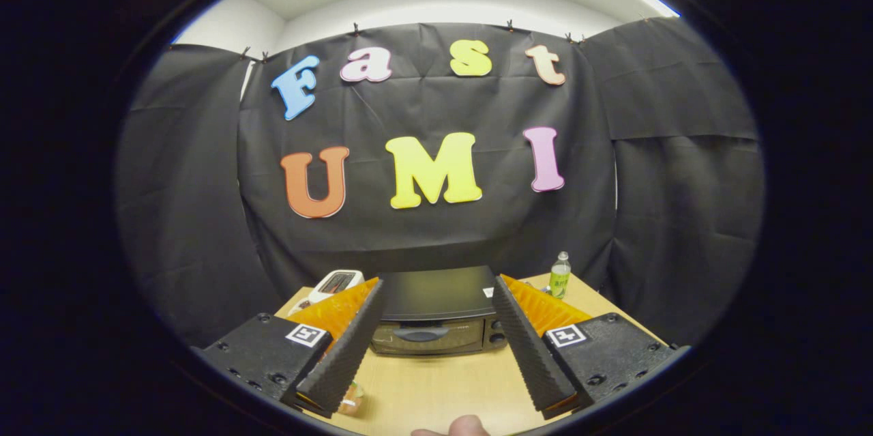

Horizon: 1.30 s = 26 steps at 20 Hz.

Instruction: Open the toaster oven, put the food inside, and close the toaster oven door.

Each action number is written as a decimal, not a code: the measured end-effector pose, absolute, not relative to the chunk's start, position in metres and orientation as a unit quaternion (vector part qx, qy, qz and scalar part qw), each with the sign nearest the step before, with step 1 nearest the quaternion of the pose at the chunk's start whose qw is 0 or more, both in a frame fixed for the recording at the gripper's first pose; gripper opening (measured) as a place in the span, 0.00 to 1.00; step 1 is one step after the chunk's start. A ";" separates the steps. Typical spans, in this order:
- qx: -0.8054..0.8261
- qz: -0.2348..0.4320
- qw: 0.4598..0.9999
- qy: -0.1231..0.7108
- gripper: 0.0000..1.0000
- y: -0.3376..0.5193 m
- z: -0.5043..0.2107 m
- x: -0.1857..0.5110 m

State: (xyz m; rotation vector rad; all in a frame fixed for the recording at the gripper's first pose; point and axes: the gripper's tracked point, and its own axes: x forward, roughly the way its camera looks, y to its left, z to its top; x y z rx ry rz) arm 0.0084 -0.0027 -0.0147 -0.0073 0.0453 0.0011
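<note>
nearest of all, a fingertip (467, 426) of the person's hand pokes up at the near edge of the wooden table (443, 388). just beyond it the gripper (436, 391) hangs above the tabletop with its two fingers spread wide, grasping nothing.

going left to right: beside the tip of the left finger (341, 354) lies a small pale, partly orange thing (353, 400) on the table, mostly hidden by that finger; it may be the food, but too little of it shows to be sure. farther back on the left sits a white device (334, 284) near the table's rear edge. between the fingers and well beyond them stands the toaster oven (436, 316), dark, with its door (426, 337) upright and closed, the handle (421, 334) across the front and knobs at its right side. past the right finger (528, 347), a small plastic bottle (560, 274) stands at the far right corner of the table.

as for progress, i judge the task hardly begun: the door is not yet opened, nothing is held, and opening, loading the food and closing all remain.
</note>
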 end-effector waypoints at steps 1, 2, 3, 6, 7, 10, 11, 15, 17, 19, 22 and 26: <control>-0.003 0.002 1.000 0.025 1.00 -0.002 -0.017 0.010; -0.004 0.003 1.000 0.026 1.00 -0.001 -0.018 0.012; -0.005 0.003 1.000 0.028 1.00 -0.002 -0.019 0.014; -0.009 0.008 0.999 0.033 1.00 -0.001 -0.027 0.028; -0.011 0.008 0.999 0.038 1.00 -0.002 -0.034 0.033; -0.017 0.010 0.998 0.053 1.00 -0.003 -0.053 0.054; -0.023 0.012 0.998 0.060 1.00 -0.003 -0.064 0.064; -0.027 0.024 0.995 0.088 1.00 0.001 -0.102 0.101; -0.027 0.028 0.994 0.104 1.00 0.004 -0.123 0.123; -0.024 0.031 0.992 0.118 1.00 0.007 -0.142 0.146; -0.024 0.030 0.990 0.137 1.00 0.010 -0.166 0.176; -0.032 0.030 0.988 0.148 1.00 0.016 -0.188 0.204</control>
